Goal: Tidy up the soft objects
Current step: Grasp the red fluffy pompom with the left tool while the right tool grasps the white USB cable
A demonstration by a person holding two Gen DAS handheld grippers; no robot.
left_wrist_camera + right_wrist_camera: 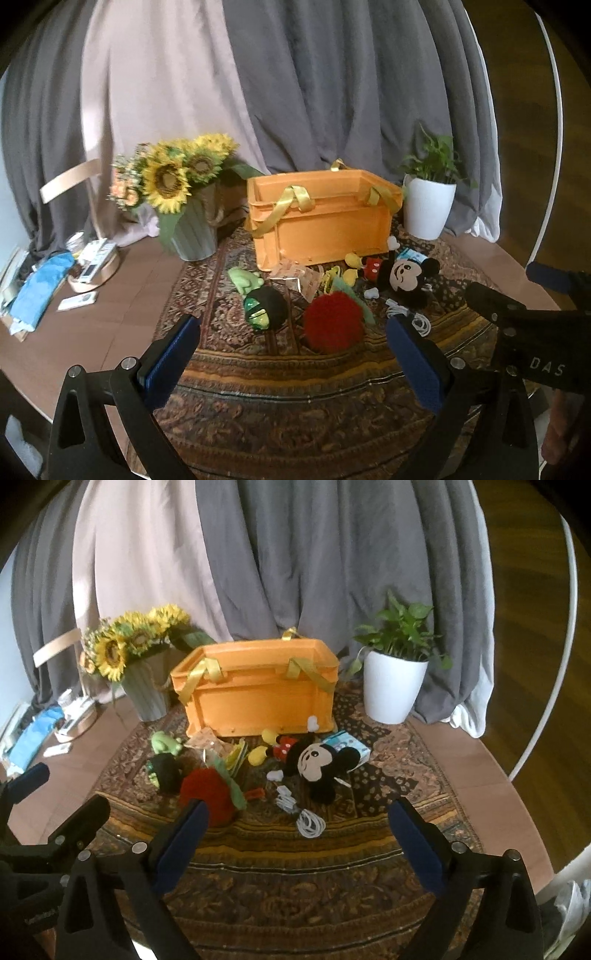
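Left wrist: left gripper [291, 332] spread wide, holding nothing, above bare rug [295, 391]; toys [332, 325] lie ahead, just before the crate [325, 221].

Right wrist: right gripper [297, 819] likewise spread and unladen; Mickey [314, 764] lies near the crate [258, 694], cable [310, 823] nearest.

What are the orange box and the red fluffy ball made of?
The orange box looks like hard plastic: smooth, matte walls with molded ridges, plus shiny yellow ribbon handles. The red ball looks like soft yarn or plush, since its surface is fuzzy and bristly; which of the two is hard to tell.
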